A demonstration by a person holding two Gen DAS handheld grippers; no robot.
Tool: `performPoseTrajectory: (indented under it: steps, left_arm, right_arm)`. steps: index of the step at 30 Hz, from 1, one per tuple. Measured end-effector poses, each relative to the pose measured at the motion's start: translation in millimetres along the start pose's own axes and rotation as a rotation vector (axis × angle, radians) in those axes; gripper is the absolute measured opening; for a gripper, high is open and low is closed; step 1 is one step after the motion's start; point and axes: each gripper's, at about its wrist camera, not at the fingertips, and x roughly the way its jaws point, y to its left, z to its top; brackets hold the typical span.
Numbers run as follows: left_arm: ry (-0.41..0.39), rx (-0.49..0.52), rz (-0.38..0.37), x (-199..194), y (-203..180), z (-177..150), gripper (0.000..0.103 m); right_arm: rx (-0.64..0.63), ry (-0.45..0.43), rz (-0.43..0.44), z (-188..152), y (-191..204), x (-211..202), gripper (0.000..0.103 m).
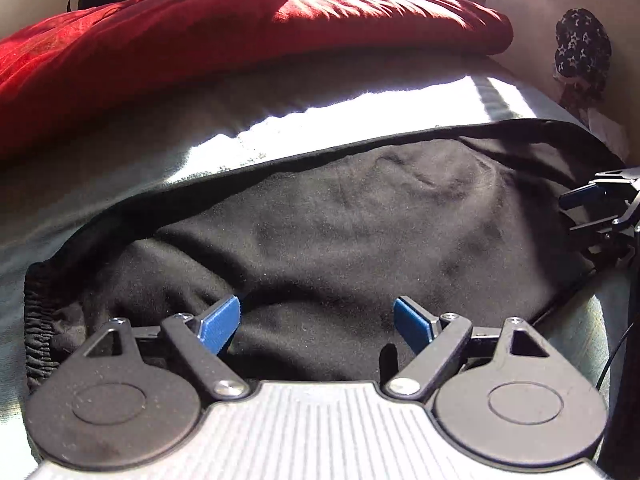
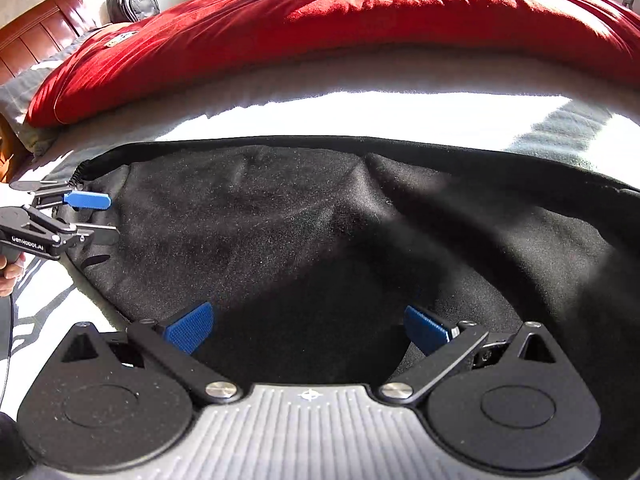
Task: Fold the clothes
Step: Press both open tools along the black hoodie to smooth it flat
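I have the black garment (image 1: 340,216) spread across the pale bed sheet (image 1: 280,120), its gathered elastic edge (image 1: 38,320) at the left end. My left gripper (image 1: 316,322) hangs over that end with its blue pads (image 1: 220,322) spread, nothing between them. My right gripper (image 2: 308,328) hangs over the cloth further right, jaws also wide and empty. On the left gripper's body I read "GenRobot.AI" (image 2: 22,239). Beyond the garment lies a red quilt (image 2: 320,28).

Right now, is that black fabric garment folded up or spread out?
Mostly spread out: the black fabric garment lies wide and fairly flat across the pale bed sheet, with wrinkles. Whether it is doubled over, cannot tell.
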Motion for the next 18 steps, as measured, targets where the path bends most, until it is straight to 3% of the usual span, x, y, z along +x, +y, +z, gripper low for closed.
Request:
performPoseTrajectory:
  steps: [2, 6, 10, 13, 18]
  left_arm:
    - [-0.001, 0.02, 0.032, -9, -1, -11, 0.085]
    - [-0.057, -0.008, 0.02, -38, 2, -19, 0.085]
    - [-0.067, -0.008, 0.033, -45, 3, -22, 0.085]
    - [-0.059, -0.019, 0.043, -43, 6, -24, 0.085]
    - [-0.069, -0.028, 0.053, -48, 7, -26, 0.085]
  right_arm:
    - [0.011, -0.038, -0.025, 8, -10, -10, 0.103]
    - [0.092, -0.083, -0.144, 33, -57, -22, 0.103]
    - [0.226, -0.047, -0.224, 46, -116, 0, 0.103]
    - [0.253, -0.035, -0.254, 50, -144, 20, 0.103]
    - [0.203, -0.023, -0.323, 69, -152, 32, 0.103]
